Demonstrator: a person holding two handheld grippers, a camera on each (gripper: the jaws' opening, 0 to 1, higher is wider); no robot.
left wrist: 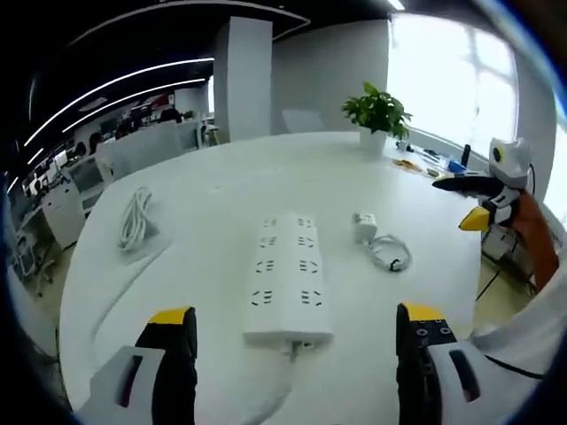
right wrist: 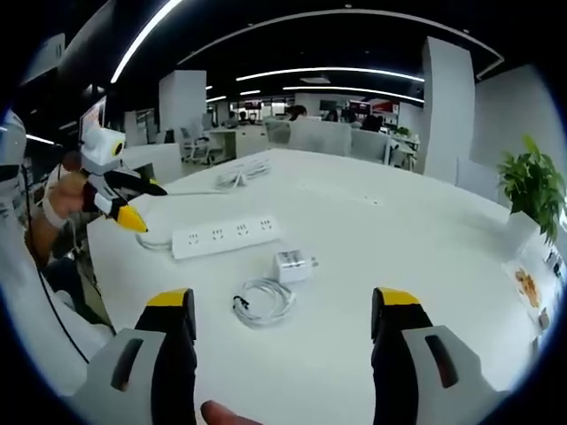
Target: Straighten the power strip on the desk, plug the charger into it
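Both grippers hover w/ jaws apart, nothing held; strip & charger lie on the white surface [left wrist: 221, 168].

In your left gripper view, L to R: coiled white cable [left wrist: 135, 218] far left, power strip [left wrist: 287, 276] lying centre between your left gripper [left wrist: 297, 320] tips w/ its cord end nearest you, charger [left wrist: 364, 225] w/ its looped cable [left wrist: 390, 252] just right of it, not plugged in, then potted plant [left wrist: 376, 115] at the back. Your right gripper [right wrist: 282, 308] is spread too, charger [right wrist: 291, 264] ahead.

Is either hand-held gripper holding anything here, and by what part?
Nothing is held. Left hand-held gripper and right hand-held gripper are open; power strip and charger lie on the desk.
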